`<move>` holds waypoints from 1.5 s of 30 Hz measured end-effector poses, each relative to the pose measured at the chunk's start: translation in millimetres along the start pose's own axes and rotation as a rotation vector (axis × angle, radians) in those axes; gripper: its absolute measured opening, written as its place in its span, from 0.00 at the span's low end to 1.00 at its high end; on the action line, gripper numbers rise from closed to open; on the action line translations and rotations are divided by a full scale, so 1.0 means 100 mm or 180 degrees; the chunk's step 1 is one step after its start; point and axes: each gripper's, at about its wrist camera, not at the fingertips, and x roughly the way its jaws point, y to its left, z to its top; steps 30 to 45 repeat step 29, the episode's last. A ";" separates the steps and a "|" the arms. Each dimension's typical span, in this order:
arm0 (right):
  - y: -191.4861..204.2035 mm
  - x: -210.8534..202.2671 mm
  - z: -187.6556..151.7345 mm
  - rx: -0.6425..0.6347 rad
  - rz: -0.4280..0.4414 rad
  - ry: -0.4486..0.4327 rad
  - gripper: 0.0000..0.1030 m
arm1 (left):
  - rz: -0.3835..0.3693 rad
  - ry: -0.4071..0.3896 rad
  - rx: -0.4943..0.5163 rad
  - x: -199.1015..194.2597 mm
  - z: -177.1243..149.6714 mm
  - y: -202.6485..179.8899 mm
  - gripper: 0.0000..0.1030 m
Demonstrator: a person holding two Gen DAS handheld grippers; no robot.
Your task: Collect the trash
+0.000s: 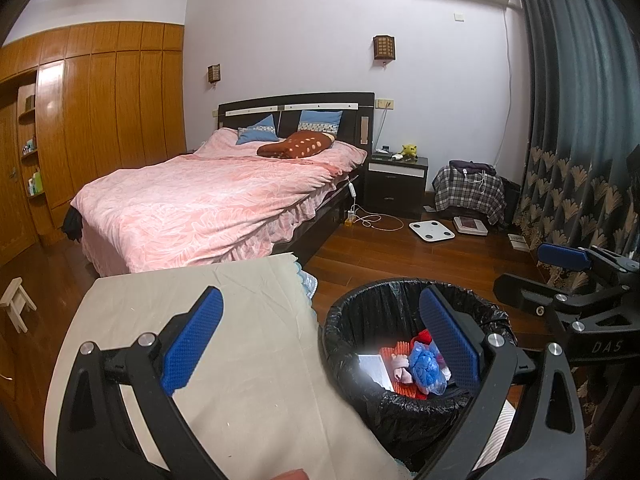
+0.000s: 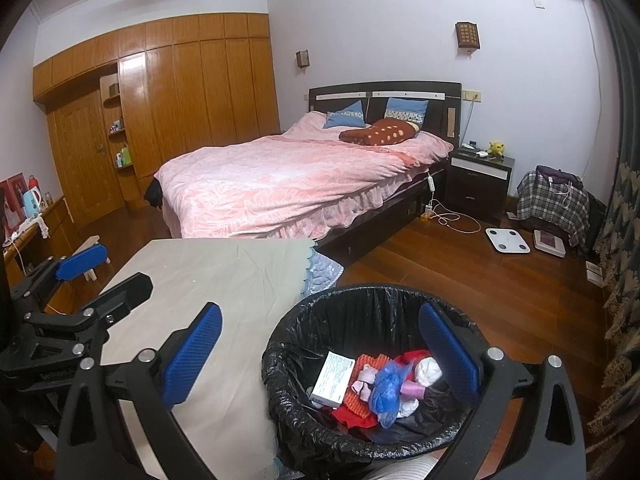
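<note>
A round bin with a black liner stands on the floor beside a table under a beige cloth. In it lie a white box, a blue plastic bag, a white crumpled wad and red and orange scraps. My right gripper hangs open above the bin's near-left rim, nothing between its blue pads. My left gripper is open too, spanning the table edge and the bin, and holds nothing. Each wrist view shows the other gripper: the right gripper, the left gripper.
A bed with a pink cover fills the middle of the room. A dark nightstand, a white scale and a chair under plaid cloth lie beyond the bin. A curtain hangs right; a small wooden stool stands left.
</note>
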 end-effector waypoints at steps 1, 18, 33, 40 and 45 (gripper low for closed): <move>0.00 0.00 0.00 -0.0001 0.0002 0.0002 0.94 | -0.0002 0.0002 0.0000 0.00 0.00 0.00 0.93; -0.02 0.06 -0.03 0.0004 0.0002 0.0025 0.94 | -0.0015 0.0016 -0.0011 -0.01 0.00 0.00 0.93; -0.04 0.07 -0.04 0.0008 0.0004 0.0028 0.94 | -0.0019 0.0027 -0.0024 -0.02 -0.02 0.02 0.93; -0.04 0.07 -0.04 0.0008 0.0004 0.0028 0.94 | -0.0019 0.0027 -0.0024 -0.02 -0.02 0.02 0.93; -0.04 0.07 -0.04 0.0008 0.0004 0.0028 0.94 | -0.0019 0.0027 -0.0024 -0.02 -0.02 0.02 0.93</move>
